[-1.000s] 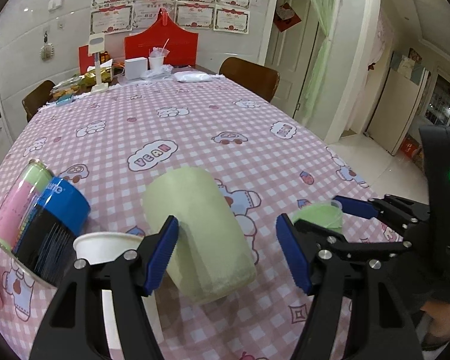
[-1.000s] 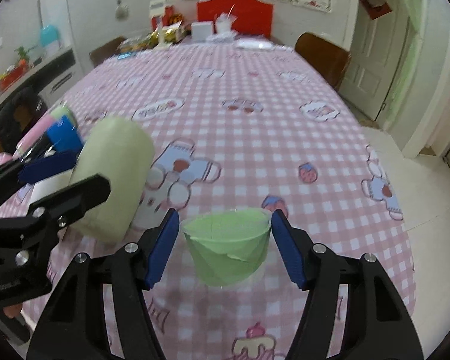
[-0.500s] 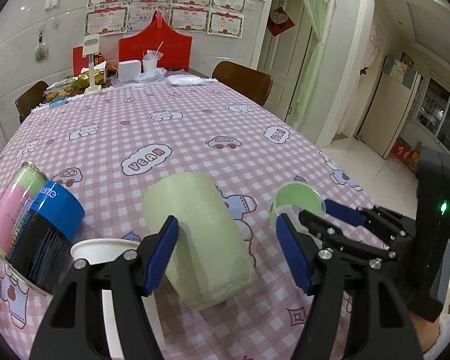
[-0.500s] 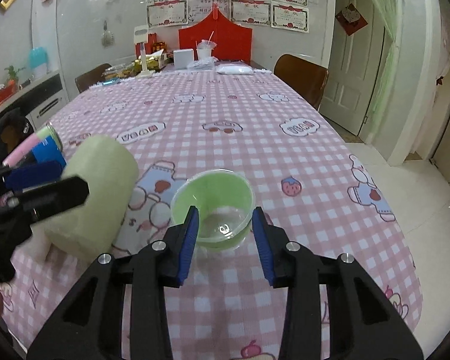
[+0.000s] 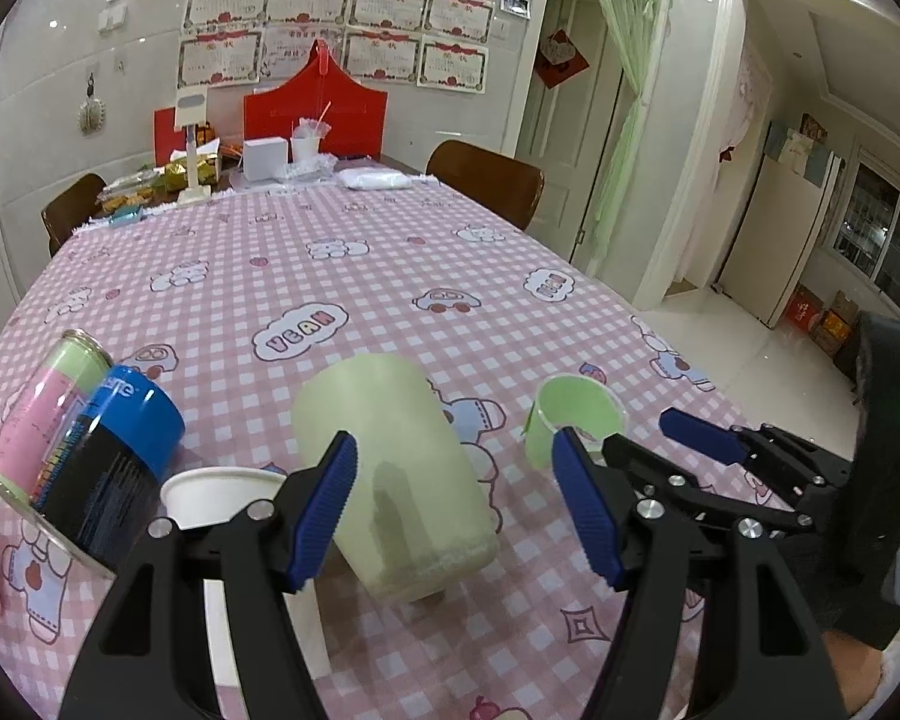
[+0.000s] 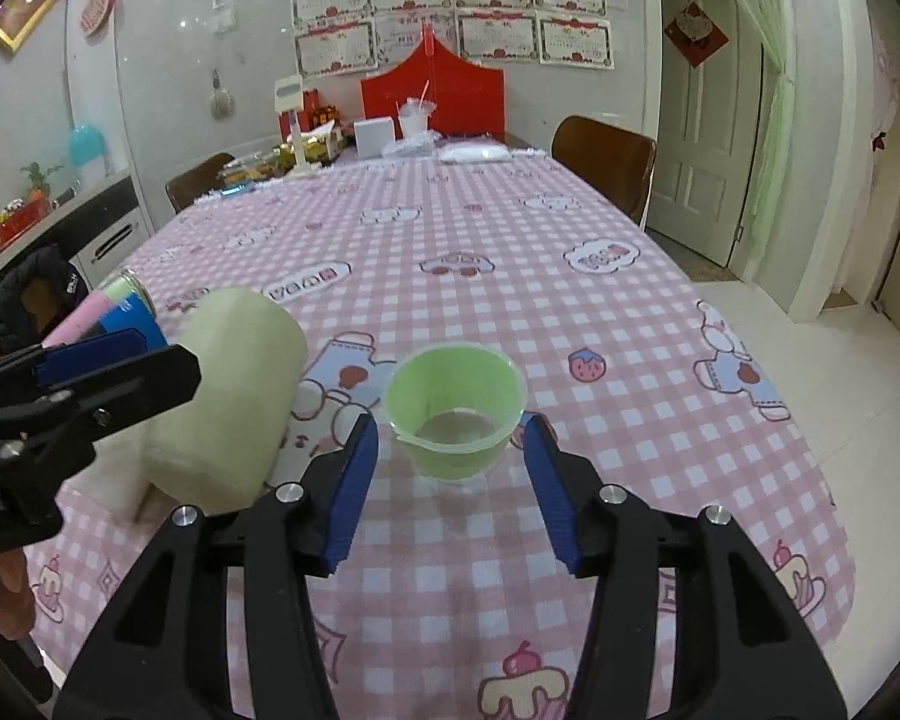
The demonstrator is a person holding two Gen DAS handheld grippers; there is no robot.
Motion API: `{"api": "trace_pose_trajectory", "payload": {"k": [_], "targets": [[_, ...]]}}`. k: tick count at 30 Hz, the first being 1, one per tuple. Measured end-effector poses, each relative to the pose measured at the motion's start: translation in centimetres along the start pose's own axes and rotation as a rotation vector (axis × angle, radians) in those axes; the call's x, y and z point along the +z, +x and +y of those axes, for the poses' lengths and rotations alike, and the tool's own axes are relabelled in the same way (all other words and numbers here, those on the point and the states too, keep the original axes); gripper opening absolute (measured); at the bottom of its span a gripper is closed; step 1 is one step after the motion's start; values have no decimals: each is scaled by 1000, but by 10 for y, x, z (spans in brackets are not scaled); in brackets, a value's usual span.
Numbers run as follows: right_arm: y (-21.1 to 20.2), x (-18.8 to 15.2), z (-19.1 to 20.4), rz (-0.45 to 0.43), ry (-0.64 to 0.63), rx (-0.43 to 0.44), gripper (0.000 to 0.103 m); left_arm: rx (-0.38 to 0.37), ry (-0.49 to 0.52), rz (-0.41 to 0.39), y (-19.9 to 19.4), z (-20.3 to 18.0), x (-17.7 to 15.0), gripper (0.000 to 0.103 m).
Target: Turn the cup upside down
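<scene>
A small green plastic cup (image 6: 455, 414) stands mouth up on the pink checked tablecloth (image 6: 510, 252). My right gripper (image 6: 450, 468) is open, its blue pads on either side of the cup's near side, not touching it. The cup also shows in the left wrist view (image 5: 573, 420), with the right gripper (image 5: 648, 444) beside it. My left gripper (image 5: 450, 510) is open and empty, just in front of a large pale green cup (image 5: 396, 474) that stands mouth down.
A white paper cup (image 5: 222, 495) and a blue-lidded can (image 5: 90, 462) lying beside a pink-green can (image 5: 36, 408) sit left of the large cup. Boxes and a red board (image 6: 432, 96) are at the table's far end. The table's right edge (image 6: 810, 450) is close.
The right gripper has opened and let go of the small green cup, which now stands upright on the cloth. The left gripper has stayed open and nearly still.
</scene>
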State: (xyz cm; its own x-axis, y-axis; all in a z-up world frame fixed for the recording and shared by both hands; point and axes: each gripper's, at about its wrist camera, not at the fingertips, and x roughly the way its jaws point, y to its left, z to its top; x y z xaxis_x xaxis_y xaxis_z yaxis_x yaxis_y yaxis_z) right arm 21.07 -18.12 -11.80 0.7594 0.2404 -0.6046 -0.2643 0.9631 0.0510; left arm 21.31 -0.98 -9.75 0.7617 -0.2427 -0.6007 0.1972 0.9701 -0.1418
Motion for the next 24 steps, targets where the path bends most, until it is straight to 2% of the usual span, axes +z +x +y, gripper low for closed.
{"api": "trace_pose_trajectory", "payload": {"k": [5, 13, 15, 17, 19, 24], "targets": [[-24, -3, 3, -46, 0, 14, 55, 48, 21, -37, -18, -6, -6, 67], [-67, -14, 16, -130, -22, 61, 72, 132, 22, -103, -57, -11, -24, 70], [-77, -17, 20, -148, -29, 79, 73, 153, 20, -124, -71, -13, -28, 70], [-88, -19, 25, -168, -37, 95, 74, 178, 24, -148, -84, -16, -33, 77], [-99, -21, 28, -190, -46, 107, 84, 215, 30, -182, -101, -19, -39, 79], [-137, -28, 39, -270, -68, 119, 91, 248, 44, -250, -145, -28, -50, 79]]}}
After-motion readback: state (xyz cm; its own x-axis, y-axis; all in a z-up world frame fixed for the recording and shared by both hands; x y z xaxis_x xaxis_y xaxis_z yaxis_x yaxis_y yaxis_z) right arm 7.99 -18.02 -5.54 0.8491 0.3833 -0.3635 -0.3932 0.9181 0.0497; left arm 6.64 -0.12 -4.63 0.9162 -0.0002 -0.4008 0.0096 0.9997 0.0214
